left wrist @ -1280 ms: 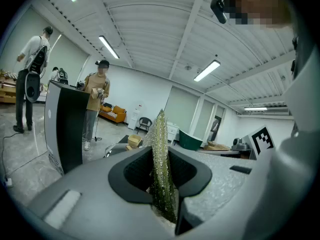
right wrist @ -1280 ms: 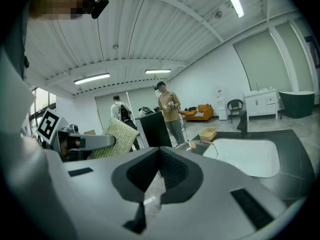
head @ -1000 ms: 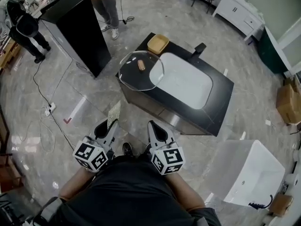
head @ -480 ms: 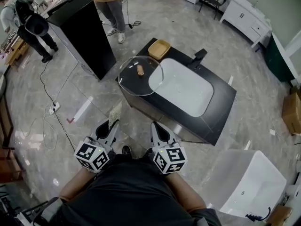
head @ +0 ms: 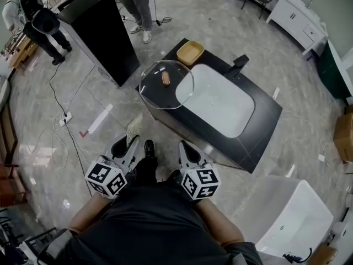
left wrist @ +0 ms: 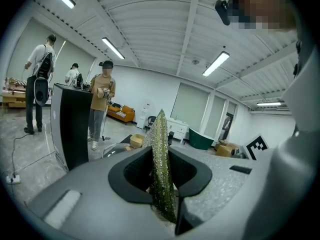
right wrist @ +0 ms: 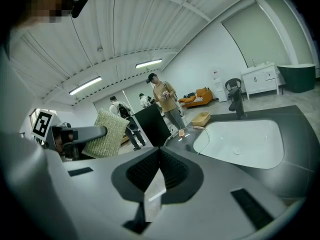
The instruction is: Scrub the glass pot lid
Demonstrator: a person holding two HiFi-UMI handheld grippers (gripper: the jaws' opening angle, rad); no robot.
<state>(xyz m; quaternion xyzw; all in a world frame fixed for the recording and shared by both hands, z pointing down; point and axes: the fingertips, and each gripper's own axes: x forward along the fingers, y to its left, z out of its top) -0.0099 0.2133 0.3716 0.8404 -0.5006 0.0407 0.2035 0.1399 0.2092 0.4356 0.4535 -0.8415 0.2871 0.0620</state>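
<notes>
Right in front of the person, on the near side of the black counter [head: 261, 127], both tongs are held up over the grey floor. They are side by side and well apart from the counter.

The left gripper [head: 128, 147] is clamped on a scrub pad [head: 134, 129]. The pad is thin and sparkly. It stands up on its edge between the two jaws and sticks out past their tips, toward the counter.

The right gripper [head: 185, 150] has its jaws pressed together. A small pale strip shows where they meet, and I cannot tell what it is.

To the right of the counter, on the near side, a white tub [head: 292, 214] sits on the floor.

The glass pot lid [head: 172, 95] lies flat on the left end of the counter. A brown knob [head: 165, 78] sits on top of it. The lid's right rim hangs a bit over the edge of the white sink bowl [head: 223, 101], which fills the middle of the counter. Nothing is touching the lid.

At the far left corner of the counter, just past the lid, is a small yellow tray [head: 193, 52]. A black tap [head: 239, 65] stands on the far side of the bowl.

To the left of the counter stands a tall black cabinet [head: 103, 32]. Past it, one person [head: 140, 7] stands near the counter's far end. Another person [head: 39, 24], with a dark backpack, is further left.
</notes>
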